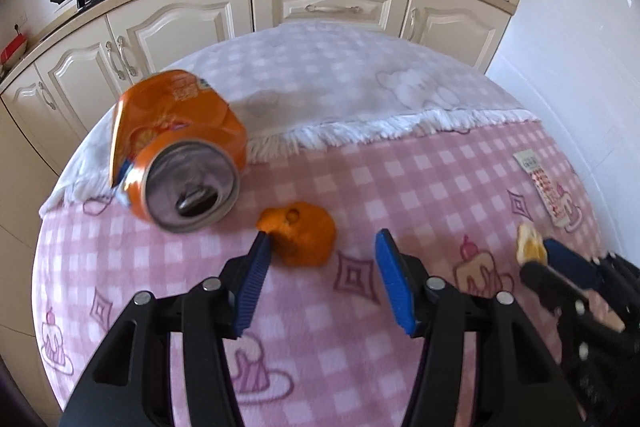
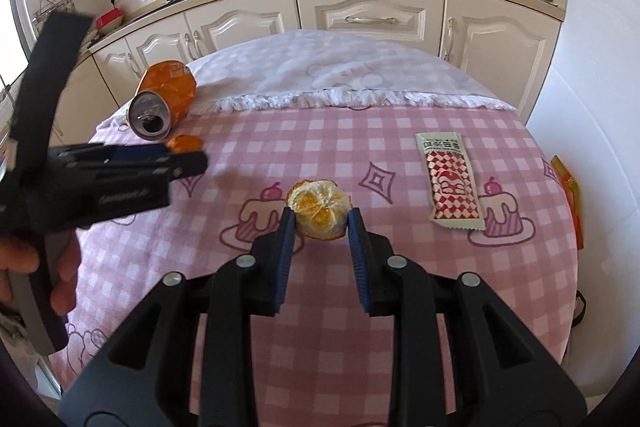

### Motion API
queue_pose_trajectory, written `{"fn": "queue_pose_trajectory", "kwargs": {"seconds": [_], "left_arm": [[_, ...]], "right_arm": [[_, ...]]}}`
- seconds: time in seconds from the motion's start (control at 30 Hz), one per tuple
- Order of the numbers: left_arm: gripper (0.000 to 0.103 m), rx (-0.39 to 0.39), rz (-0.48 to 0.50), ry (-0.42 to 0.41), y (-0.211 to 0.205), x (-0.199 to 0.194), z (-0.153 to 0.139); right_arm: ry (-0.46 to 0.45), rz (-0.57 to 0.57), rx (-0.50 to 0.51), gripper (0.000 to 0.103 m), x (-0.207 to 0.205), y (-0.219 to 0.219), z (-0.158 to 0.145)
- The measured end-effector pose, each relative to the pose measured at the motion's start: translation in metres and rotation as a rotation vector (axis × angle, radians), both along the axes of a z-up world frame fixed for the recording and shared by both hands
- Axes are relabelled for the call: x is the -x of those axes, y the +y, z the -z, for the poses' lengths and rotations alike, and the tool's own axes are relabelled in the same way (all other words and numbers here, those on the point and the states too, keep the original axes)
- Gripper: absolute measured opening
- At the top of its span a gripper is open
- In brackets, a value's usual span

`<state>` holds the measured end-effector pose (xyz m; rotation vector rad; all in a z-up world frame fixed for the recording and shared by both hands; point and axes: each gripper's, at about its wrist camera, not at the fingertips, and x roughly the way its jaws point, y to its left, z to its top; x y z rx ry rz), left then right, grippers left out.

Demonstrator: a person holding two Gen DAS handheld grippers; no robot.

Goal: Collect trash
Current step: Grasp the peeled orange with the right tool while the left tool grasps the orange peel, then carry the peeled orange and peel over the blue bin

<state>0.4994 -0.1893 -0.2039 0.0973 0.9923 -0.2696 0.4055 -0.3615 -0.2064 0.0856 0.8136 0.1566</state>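
Observation:
A crushed orange drink can (image 1: 180, 151) lies on its side at the far left of the pink checked tablecloth (image 1: 400, 179). Just in front of it is a piece of orange peel (image 1: 300, 237), between the fingers of my open left gripper (image 1: 323, 241); the peel touches the left pad only. My right gripper (image 2: 320, 217) is shut on a second peel (image 2: 320, 211), pale pith facing up, both pads against its sides. That right gripper (image 1: 536, 247) also shows at the right edge of the left wrist view. A red-and-white snack wrapper (image 2: 452, 183) lies flat at the right.
A white fringed cloth (image 2: 340, 75) covers the table's far half. Behind it run cream cabinets (image 2: 368, 15) under a counter with pots, a green appliance and bottles. An orange plastic item (image 2: 570, 187) sits off the table's right edge. A person's hand (image 2: 24, 267) holds the left gripper (image 2: 180, 157).

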Motion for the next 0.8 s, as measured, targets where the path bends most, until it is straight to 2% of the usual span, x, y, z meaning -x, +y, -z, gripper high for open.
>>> {"fn": "queue_pose_trajectory", "kwargs": {"seconds": [0.07, 0.1, 0.17, 0.3, 0.5, 0.67, 0.8], "left_arm": [[0.052, -0.018, -0.005, -0.016, -0.004, -0.004, 0.001], [0.048, -0.026, -0.007, -0.024, -0.006, -0.005, 0.002], [0.034, -0.034, -0.004, -0.045, -0.007, -0.007, 0.002], [0.033, -0.022, 0.02, -0.054, -0.005, -0.006, 0.002], [0.032, 0.059, 0.038, -0.046, 0.014, 0.01, -0.001], [0.032, 0.137, 0.028, -0.043, 0.048, 0.032, -0.013], [0.032, 0.176, 0.007, -0.083, 0.08, 0.051, -0.031]], "right_arm": [[0.004, -0.007, -0.001, 0.027, -0.001, 0.001, 0.001], [0.008, -0.011, 0.0, 0.027, -0.001, 0.002, 0.001], [0.011, -0.015, 0.002, 0.027, -0.002, 0.004, 0.002], [0.018, -0.016, -0.001, 0.027, -0.002, 0.007, 0.003], [0.005, -0.033, -0.005, 0.027, -0.002, 0.02, -0.001], [-0.006, -0.071, -0.008, 0.027, -0.001, 0.041, -0.007], [-0.02, -0.113, -0.011, 0.027, 0.002, 0.065, -0.015]]}}
